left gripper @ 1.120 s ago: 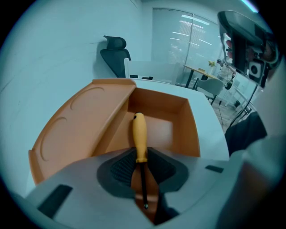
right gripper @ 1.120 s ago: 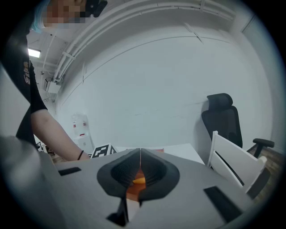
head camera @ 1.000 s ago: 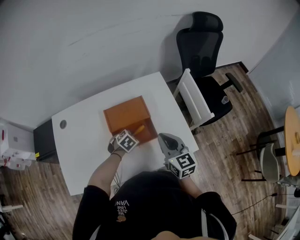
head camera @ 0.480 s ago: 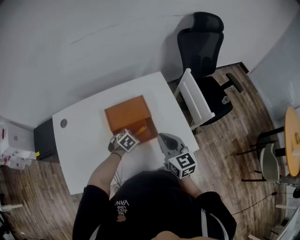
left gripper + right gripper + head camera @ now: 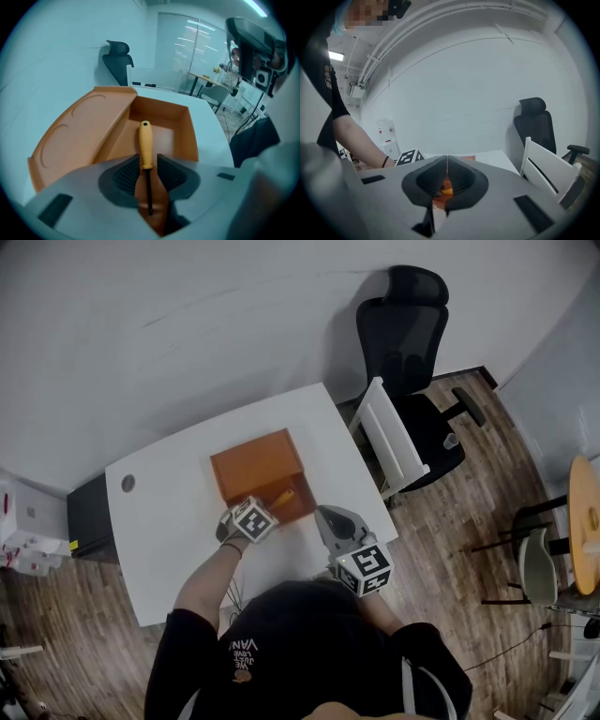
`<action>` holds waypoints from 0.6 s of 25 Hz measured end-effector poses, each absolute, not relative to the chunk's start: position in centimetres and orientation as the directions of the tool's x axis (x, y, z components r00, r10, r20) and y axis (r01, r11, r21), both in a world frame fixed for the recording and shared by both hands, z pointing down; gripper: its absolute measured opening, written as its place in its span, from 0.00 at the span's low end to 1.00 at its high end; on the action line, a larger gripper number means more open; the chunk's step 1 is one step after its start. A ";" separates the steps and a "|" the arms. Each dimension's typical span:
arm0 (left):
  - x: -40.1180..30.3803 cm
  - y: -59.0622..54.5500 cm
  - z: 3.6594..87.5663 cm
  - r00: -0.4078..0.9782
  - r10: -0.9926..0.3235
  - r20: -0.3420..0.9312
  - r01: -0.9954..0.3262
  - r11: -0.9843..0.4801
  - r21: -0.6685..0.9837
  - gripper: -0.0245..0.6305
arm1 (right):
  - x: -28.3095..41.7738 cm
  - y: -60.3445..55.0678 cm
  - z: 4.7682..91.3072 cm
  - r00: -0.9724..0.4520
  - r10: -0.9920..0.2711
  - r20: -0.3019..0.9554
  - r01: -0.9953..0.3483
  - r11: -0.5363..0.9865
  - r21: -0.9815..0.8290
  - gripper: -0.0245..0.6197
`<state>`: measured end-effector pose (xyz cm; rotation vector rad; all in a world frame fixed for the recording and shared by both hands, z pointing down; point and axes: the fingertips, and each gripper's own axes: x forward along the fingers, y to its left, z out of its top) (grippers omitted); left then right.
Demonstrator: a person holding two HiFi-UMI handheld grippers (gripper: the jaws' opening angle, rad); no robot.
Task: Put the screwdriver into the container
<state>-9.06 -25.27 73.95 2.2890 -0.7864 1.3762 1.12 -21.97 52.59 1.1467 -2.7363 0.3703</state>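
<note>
Almost nothing has changed over the last second. My left tool (image 5: 270,505) hangs at the same spot by the container's (image 5: 255,468) near side. The screwdriver (image 5: 282,495) pokes out ahead of it in the same place, and my right tool (image 5: 322,512) has not stirred. The container seems to sit a shade differently in the head view, but I put that down to my head moving, not the box.

In the left gripper view, my left tool (image 5: 148,161) is clamped on the screwdriver (image 5: 146,140). The pads press both sides of the yellow handle at its base, and the black shaft runs back between the jaws towards the camera. The handle points out over the open compartment of the container (image 5: 193,140), whose lid lies folded flat to the left. I cannot tell whether the handle's tip touches the compartment floor or hangs just above it.

My right tool (image 5: 446,164) has its jaws pressed together with nothing between them. It waits above the bench (image 5: 169,521) near the near right corner, just beside the container. The container stands around the middle of the bench, towards the far edge.

I take the stillness to mean the carrying is finished and I have paused over the target. What remains, as I judge it, is to lower slightly and spread the jaws. The risk is the long handle tipping onto the compartment's near wall instead of settling flat inside.
</note>
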 end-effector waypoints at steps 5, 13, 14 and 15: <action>-9.4 -25.3 73.4 0.389 -0.309 0.868 -0.641 -0.768 0.014 0.21 | 0.9 -21.5 52.5 -0.697 -0.679 0.231 -0.716 0.678 -0.166 0.06; -9.9 -25.6 71.9 0.410 -0.358 0.839 -0.669 -0.743 0.009 0.18 | 0.5 -21.1 52.5 -0.700 -0.675 0.233 -0.712 0.682 -0.166 0.06; -9.9 -25.6 71.7 0.417 -0.362 0.834 -0.671 -0.742 0.013 0.18 | 0.4 -21.1 52.4 -0.701 -0.674 0.233 -0.711 0.683 -0.165 0.06; -9.9 -25.6 71.5 0.421 -0.367 0.830 -0.671 -0.741 0.013 0.18 | 0.4 -21.1 52.4 -0.702 -0.673 0.233 -0.710 0.685 -0.164 0.06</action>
